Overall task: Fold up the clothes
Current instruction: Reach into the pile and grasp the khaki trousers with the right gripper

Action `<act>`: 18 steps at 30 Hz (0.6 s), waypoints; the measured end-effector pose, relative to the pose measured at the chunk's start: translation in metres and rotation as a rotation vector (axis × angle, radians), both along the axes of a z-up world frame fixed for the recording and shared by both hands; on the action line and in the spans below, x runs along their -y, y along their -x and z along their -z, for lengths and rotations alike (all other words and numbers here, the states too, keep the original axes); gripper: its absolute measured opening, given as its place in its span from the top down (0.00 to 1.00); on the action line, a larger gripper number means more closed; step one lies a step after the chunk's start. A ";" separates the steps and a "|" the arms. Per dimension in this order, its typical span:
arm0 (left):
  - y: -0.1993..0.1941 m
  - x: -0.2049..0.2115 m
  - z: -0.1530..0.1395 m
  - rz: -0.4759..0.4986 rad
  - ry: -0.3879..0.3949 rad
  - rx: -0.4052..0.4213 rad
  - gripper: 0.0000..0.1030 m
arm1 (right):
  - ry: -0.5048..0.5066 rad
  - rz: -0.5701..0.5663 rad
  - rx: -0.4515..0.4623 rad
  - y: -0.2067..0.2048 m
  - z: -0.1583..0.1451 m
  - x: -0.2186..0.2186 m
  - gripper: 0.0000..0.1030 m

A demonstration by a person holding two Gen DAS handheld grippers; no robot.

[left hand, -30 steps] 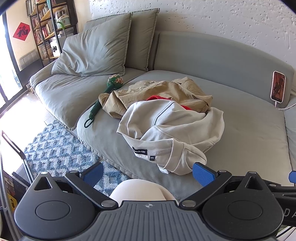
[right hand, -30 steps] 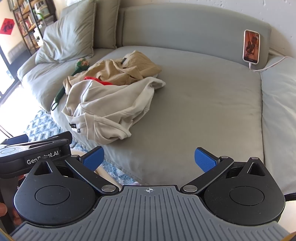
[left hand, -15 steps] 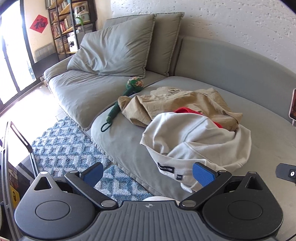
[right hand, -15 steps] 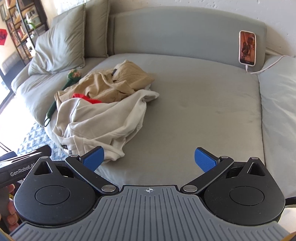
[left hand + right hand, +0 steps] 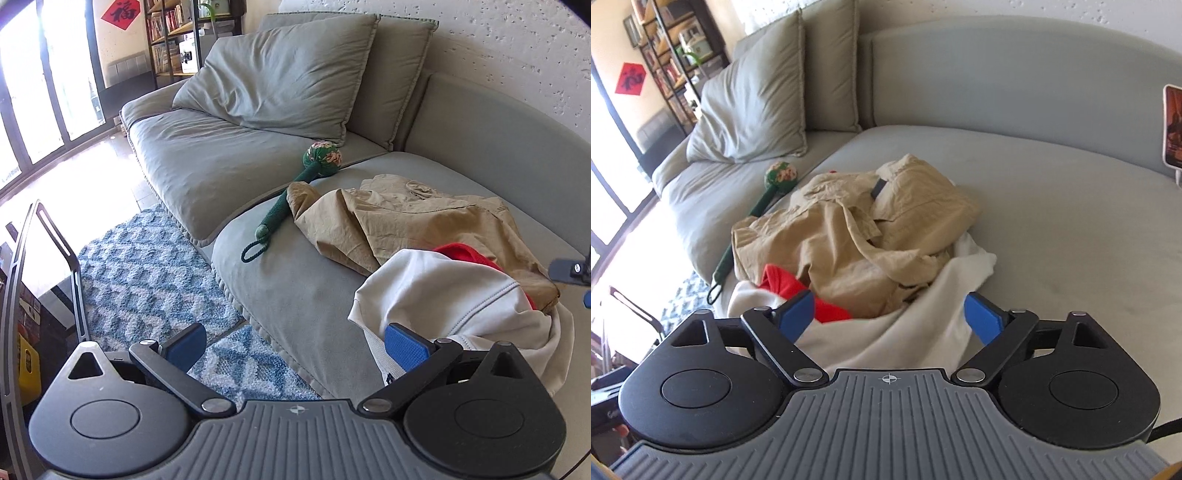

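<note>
The wide upholstered sofa (image 5: 295, 295) is a muted grey-green, and its two big square cushions (image 5: 280, 77) match it. On the seat lies a crumpled khaki-tan cotton garment (image 5: 849, 236), a bright red cloth (image 5: 783, 280) and an off-white sweatshirt (image 5: 450, 299) with grey stitching. The long knitted massage hammer (image 5: 280, 210) is dark green, its round head printed with pink and white flowers. The shaggy floor rug (image 5: 147, 277) shows a blue-and-white zigzag pattern. Each black gripper (image 5: 888, 317) carries bright blue finger pads (image 5: 980, 319). A red diamond paper (image 5: 123, 11) with a black character hangs on the wall.
</note>
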State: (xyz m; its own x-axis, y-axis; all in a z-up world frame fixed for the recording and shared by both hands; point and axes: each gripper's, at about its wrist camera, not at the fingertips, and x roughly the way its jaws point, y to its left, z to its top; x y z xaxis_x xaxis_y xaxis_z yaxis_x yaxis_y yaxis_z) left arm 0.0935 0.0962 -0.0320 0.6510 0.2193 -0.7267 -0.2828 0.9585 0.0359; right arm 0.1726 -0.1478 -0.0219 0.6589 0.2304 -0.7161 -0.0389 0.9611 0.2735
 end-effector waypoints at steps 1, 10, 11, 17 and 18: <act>-0.002 -0.001 0.002 -0.001 0.010 -0.005 0.01 | 0.000 -0.003 0.007 -0.011 0.002 -0.002 0.20; -0.013 -0.005 0.011 -0.015 0.062 -0.027 0.01 | 0.032 -0.178 -0.057 -0.098 0.032 -0.042 0.27; -0.013 -0.004 0.011 -0.011 0.069 -0.022 0.01 | 0.052 -0.212 -0.073 -0.103 0.037 -0.048 0.52; -0.006 0.005 -0.011 0.005 0.073 0.062 0.01 | 0.083 -0.194 0.083 -0.103 -0.008 -0.062 0.97; -0.004 0.008 -0.019 0.008 0.076 0.091 0.01 | 0.085 -0.160 0.133 -0.101 -0.022 -0.061 0.97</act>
